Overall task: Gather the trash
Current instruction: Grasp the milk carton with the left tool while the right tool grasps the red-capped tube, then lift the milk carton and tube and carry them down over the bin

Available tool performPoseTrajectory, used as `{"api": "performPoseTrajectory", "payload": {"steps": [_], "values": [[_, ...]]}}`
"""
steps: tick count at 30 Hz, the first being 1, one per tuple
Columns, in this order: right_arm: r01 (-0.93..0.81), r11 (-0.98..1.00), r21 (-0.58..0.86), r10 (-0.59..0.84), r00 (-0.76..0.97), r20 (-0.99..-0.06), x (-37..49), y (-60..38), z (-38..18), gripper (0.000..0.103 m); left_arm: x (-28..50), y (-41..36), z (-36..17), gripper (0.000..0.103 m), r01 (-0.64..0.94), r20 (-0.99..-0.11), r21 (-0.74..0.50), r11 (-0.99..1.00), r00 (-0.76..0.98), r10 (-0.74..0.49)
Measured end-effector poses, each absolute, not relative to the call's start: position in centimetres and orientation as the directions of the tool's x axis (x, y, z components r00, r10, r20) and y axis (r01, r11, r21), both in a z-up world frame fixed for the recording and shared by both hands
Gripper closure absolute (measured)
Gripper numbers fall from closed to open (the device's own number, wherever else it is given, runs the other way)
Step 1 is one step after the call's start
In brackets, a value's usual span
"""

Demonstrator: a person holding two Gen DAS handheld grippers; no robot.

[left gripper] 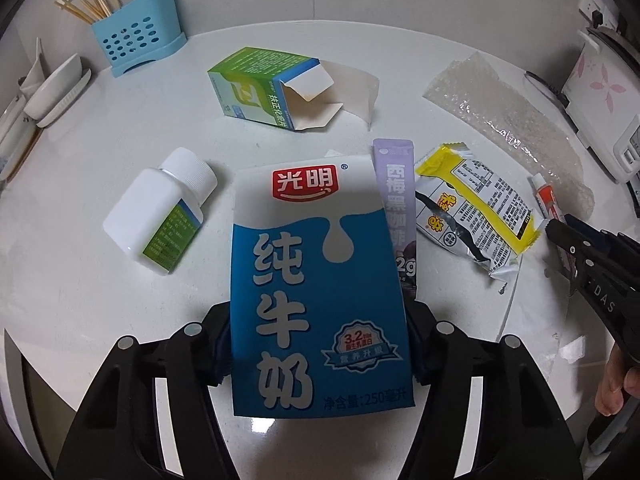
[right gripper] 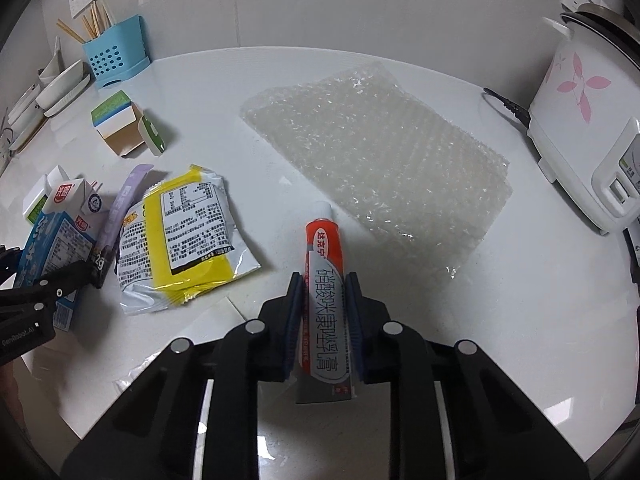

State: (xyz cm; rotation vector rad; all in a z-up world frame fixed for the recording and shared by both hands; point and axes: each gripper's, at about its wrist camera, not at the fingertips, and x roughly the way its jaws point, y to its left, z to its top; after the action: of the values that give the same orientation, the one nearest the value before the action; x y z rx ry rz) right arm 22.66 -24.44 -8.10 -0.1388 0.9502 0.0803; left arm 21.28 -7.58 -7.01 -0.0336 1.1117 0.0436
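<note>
Gripping trash in both tools, I judge I'm mid-pickup; next, each piece needs carrying to a bin I can't see. My left gripper is closed on the carton, my right gripper narrowly on the tube. Wrapper, sachet, box, bottle and bubble wrap lie on the table.

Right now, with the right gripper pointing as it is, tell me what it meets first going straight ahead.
The right gripper, shut on the ointment tube, points at the bubble wrap sheet. The tube's cap would likely meet the sheet's near edge first, though depth is unclear.
</note>
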Motion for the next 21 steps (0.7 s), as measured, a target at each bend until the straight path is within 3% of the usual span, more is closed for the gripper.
{"api": "performPoseTrajectory", "payload": {"steps": [21], "values": [[-0.056,0.996,-0.065,-0.012,0.658,-0.753,20.2,-25.8,-5.6,0.083,18.5,-6.7,-4.5,0.041,-0.066,-0.86,0.002,0.998,0.509,0.035]]}}
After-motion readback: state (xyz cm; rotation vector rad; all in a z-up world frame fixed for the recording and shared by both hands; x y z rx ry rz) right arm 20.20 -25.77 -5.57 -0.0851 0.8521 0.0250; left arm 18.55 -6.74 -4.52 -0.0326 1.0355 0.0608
